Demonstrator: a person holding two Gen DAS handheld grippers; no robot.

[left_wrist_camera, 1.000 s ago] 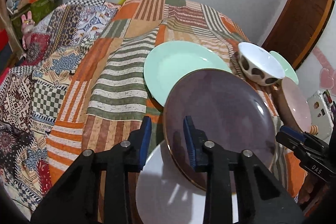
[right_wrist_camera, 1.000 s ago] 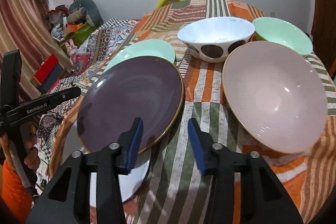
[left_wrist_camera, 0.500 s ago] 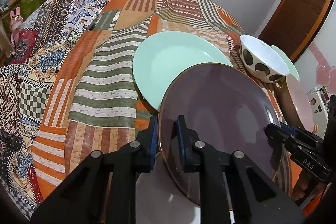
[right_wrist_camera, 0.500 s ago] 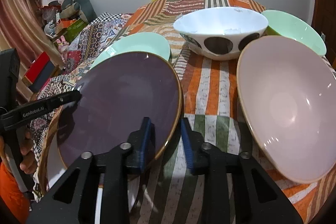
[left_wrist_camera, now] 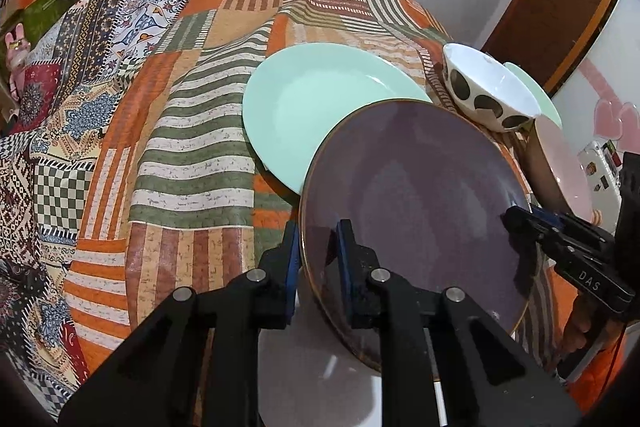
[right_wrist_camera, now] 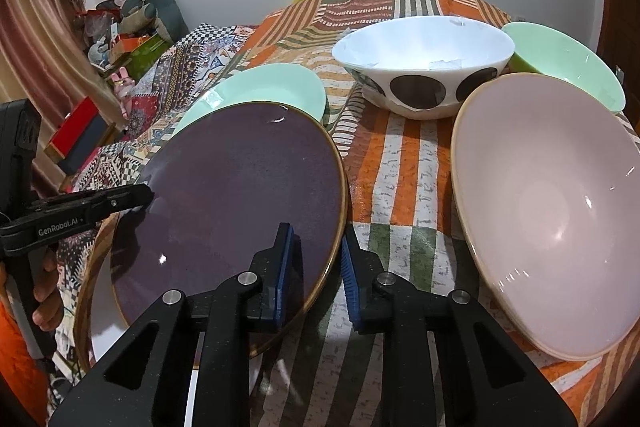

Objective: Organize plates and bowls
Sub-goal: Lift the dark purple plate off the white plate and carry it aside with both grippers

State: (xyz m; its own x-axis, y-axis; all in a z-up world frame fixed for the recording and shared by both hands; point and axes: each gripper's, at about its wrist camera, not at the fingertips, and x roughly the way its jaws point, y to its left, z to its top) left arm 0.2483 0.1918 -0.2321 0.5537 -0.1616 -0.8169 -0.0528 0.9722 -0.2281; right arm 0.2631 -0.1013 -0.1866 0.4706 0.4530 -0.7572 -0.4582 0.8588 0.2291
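A dark purple plate (left_wrist_camera: pixel 420 195) with a gold rim is held tilted between both grippers. My left gripper (left_wrist_camera: pixel 318 259) is shut on its near left rim. My right gripper (right_wrist_camera: pixel 320 259) is shut on its right rim (right_wrist_camera: pixel 248 187). The plate hangs over a white plate (left_wrist_camera: pixel 312 371) below and overlaps a mint green plate (left_wrist_camera: pixel 320 107). A white bowl with dark spots (right_wrist_camera: pixel 424 63), a mint bowl (right_wrist_camera: pixel 568 63) and a large pink bowl (right_wrist_camera: pixel 548 211) stand to the right.
All stands on a striped patchwork cloth (left_wrist_camera: pixel 192 155) over a bed or table. Boxes and soft toys (right_wrist_camera: pixel 132 27) sit at the far left. A wooden door (left_wrist_camera: pixel 560 7) and a white wall lie behind.
Both grippers closed from open onto the purple plate's opposite rims. The plate has lifted and tilted slightly above the white plate.
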